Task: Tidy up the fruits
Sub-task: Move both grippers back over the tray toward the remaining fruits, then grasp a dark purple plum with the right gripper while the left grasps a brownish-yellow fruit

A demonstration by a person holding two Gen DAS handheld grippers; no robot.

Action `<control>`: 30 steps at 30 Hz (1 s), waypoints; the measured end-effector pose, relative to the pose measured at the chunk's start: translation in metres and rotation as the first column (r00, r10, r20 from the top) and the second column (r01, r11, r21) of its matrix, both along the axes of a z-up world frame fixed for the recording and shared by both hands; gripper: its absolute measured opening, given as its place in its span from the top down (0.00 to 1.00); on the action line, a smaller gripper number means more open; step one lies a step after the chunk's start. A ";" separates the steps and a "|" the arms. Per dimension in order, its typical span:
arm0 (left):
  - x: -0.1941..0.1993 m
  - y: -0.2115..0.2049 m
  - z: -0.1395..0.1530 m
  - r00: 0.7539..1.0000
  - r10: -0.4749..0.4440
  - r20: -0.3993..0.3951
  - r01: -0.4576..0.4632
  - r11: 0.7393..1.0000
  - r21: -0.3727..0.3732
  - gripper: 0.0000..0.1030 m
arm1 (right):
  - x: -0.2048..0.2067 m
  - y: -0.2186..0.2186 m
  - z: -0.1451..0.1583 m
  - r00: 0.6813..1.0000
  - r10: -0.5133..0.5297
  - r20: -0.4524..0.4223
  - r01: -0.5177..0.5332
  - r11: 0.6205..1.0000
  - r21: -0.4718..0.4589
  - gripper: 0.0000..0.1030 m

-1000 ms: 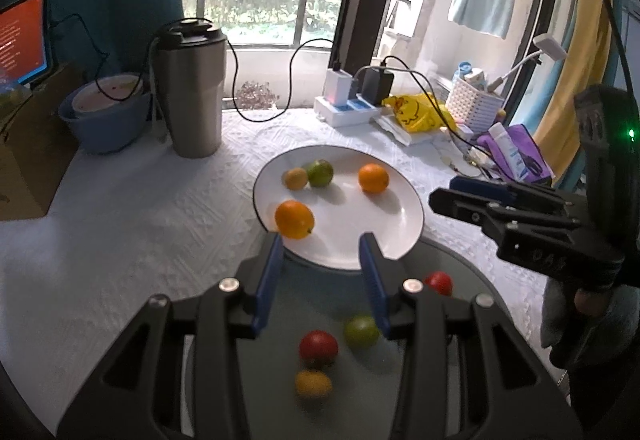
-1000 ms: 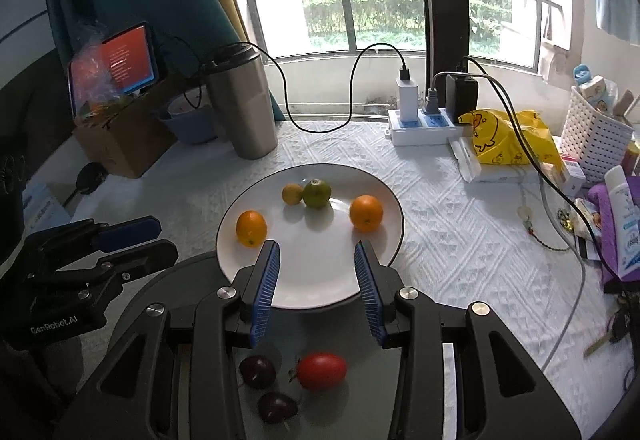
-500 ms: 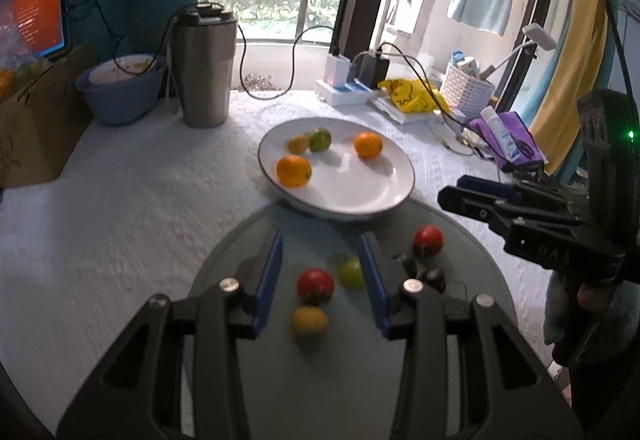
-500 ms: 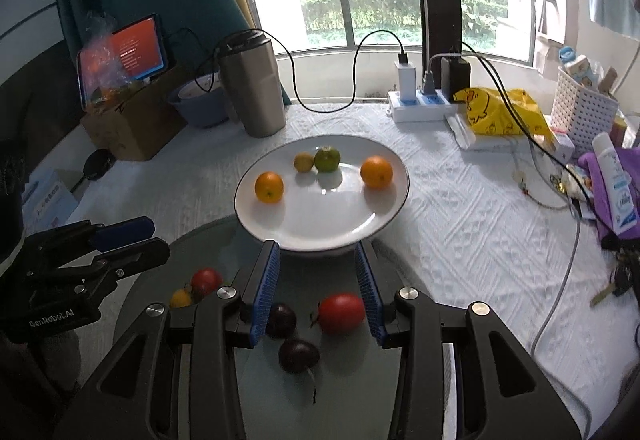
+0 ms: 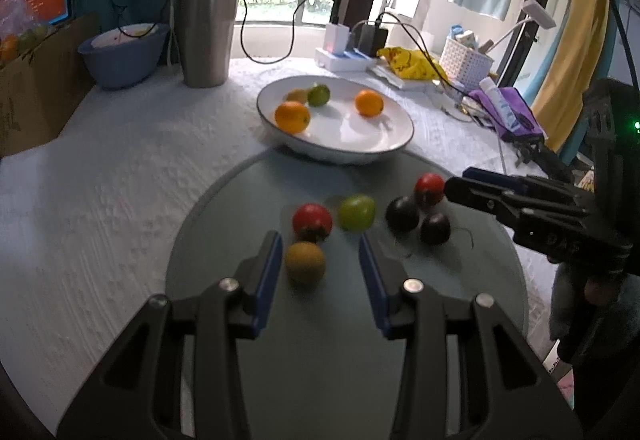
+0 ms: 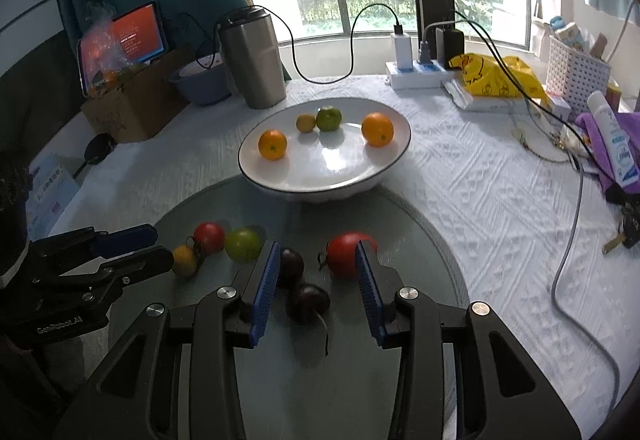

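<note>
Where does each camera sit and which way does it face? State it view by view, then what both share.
Left wrist: on the left gripper, angled down over a yellow-brown fruit; the right gripper and a gloved hand show at right.
Right wrist: on the right gripper, angled down over dark plums; the left gripper shows at left.
Shared: white plate, grey mat, steel tumbler.

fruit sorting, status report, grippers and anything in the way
Left gripper and right gripper open, empty. Yellow fruit lies between left's fingers, dark fruit between right's. Four fruits on white plate. Path clear.
</note>
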State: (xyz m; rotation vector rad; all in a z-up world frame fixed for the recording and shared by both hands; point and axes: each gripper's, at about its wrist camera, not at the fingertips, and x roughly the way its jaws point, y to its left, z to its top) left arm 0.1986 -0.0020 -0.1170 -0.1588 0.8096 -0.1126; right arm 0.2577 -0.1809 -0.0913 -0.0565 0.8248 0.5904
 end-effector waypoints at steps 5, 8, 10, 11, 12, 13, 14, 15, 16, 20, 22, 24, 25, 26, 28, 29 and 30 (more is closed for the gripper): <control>-0.001 -0.003 -0.010 1.000 0.002 -0.023 -0.002 1.000 0.011 0.60 | -0.004 -0.003 -0.010 1.000 -0.001 -0.018 0.001 1.000 0.002 0.60; 0.001 -0.005 -0.015 0.999 0.002 -0.035 -0.001 1.000 0.020 0.60 | -0.005 -0.004 -0.017 0.999 -0.002 -0.032 0.002 1.000 0.001 0.60; 0.003 -0.006 -0.017 0.999 0.003 -0.043 -0.002 1.000 0.025 0.60 | -0.004 -0.004 -0.020 0.999 -0.002 -0.043 0.002 1.000 0.002 0.60; 0.004 -0.006 -0.019 0.999 0.004 -0.047 -0.003 1.000 0.026 0.60 | -0.004 -0.004 -0.021 0.999 -0.001 -0.048 0.002 1.000 0.003 0.60; 0.005 -0.007 -0.020 0.999 0.006 -0.051 -0.005 1.000 0.028 0.60 | -0.004 -0.004 -0.023 0.999 0.001 -0.052 0.000 1.000 0.005 0.60; 0.006 -0.007 -0.021 0.998 0.010 -0.055 -0.008 1.000 0.030 0.60 | -0.004 -0.004 -0.024 0.998 0.006 -0.059 -0.006 1.000 0.010 0.60; 0.007 -0.007 -0.022 0.998 0.013 -0.060 -0.011 0.999 0.031 0.60 | -0.004 -0.003 -0.025 0.998 0.012 -0.065 -0.011 1.000 0.016 0.60; 0.008 -0.006 -0.023 0.998 0.017 -0.063 -0.015 0.999 0.033 0.60 | -0.004 -0.002 -0.026 0.997 0.017 -0.069 -0.016 1.000 0.021 0.60; 0.009 -0.006 -0.024 0.998 0.022 -0.064 -0.020 0.999 0.037 0.60 | -0.005 0.000 -0.027 0.997 0.024 -0.073 -0.023 1.000 0.021 0.60; 0.010 -0.006 -0.025 0.998 0.022 -0.055 -0.019 0.999 0.048 0.60 | -0.004 0.006 -0.033 0.996 0.037 -0.087 -0.037 0.999 0.005 0.60; 0.011 -0.007 -0.026 0.998 0.013 -0.055 -0.010 0.999 0.048 0.60 | -0.004 0.008 -0.033 0.996 0.043 -0.081 -0.043 0.999 0.002 0.60; 0.011 -0.009 -0.027 0.998 0.007 -0.056 -0.004 0.999 0.052 0.63 | -0.004 0.008 -0.033 0.995 0.051 -0.083 -0.051 0.999 0.008 0.60; 0.012 -0.010 -0.027 0.998 0.003 -0.057 0.000 0.998 0.056 0.66 | -0.004 0.008 -0.033 0.995 0.054 -0.080 -0.054 0.999 0.006 0.60; 0.012 -0.011 -0.027 0.998 -0.001 -0.060 0.004 0.998 0.059 0.69 | -0.004 0.009 -0.033 0.995 0.057 -0.078 -0.056 0.998 0.004 0.60; 0.013 -0.013 -0.028 0.998 -0.007 -0.062 0.011 0.998 0.063 0.74 | -0.004 0.009 -0.033 0.995 0.062 -0.073 -0.062 0.998 -0.002 0.60; 0.013 -0.014 -0.027 0.998 -0.012 -0.063 0.016 0.998 0.064 0.74 | -0.005 0.009 -0.033 0.995 0.064 -0.072 -0.065 0.998 -0.003 0.64; 0.013 -0.015 -0.027 0.998 -0.016 -0.065 0.020 0.998 0.062 0.74 | -0.005 0.009 -0.033 0.995 0.066 -0.072 -0.066 0.998 -0.005 0.69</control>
